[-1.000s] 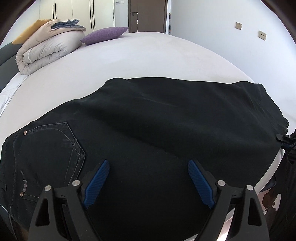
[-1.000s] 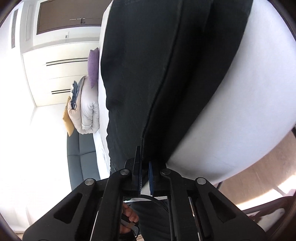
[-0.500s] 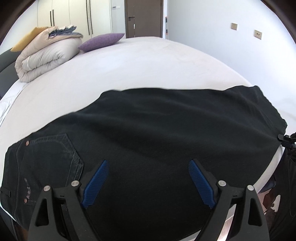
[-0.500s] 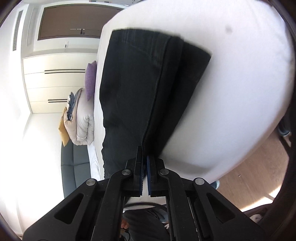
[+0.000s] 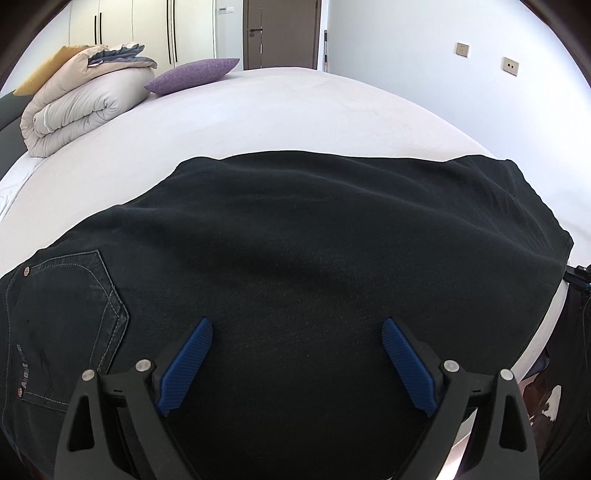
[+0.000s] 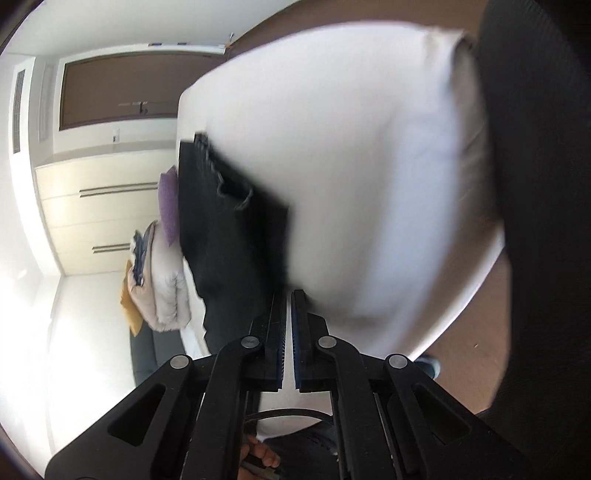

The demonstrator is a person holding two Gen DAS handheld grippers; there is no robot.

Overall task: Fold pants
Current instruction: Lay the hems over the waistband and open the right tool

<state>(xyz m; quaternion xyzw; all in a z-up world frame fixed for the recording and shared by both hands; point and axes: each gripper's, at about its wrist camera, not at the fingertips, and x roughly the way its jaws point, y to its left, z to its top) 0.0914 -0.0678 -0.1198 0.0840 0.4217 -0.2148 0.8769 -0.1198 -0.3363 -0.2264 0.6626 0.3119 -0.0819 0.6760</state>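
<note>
Black jeans (image 5: 288, 266) lie spread across the near part of a white bed (image 5: 295, 110), back pocket at the left (image 5: 70, 295). My left gripper (image 5: 295, 365) is open, its blue pads (image 5: 188, 365) wide apart just above the jeans. In the blurred right wrist view the jeans (image 6: 229, 236) lie on the bed (image 6: 369, 166). My right gripper (image 6: 288, 299) has its jaws nearly together with a thin gap; its tips sit at the jeans' edge and I cannot tell if fabric is held.
A rolled grey duvet (image 5: 81, 103) and a purple pillow (image 5: 192, 72) sit at the far left of the bed. A brown door (image 5: 282, 33) and wardrobes stand behind. A black shape (image 6: 539, 221) fills the right of the right wrist view.
The right gripper has pulled back from the jeans, which now look farther away and smaller. The jeans' far edge slid nearer in the left view. The left gripper stays open.
</note>
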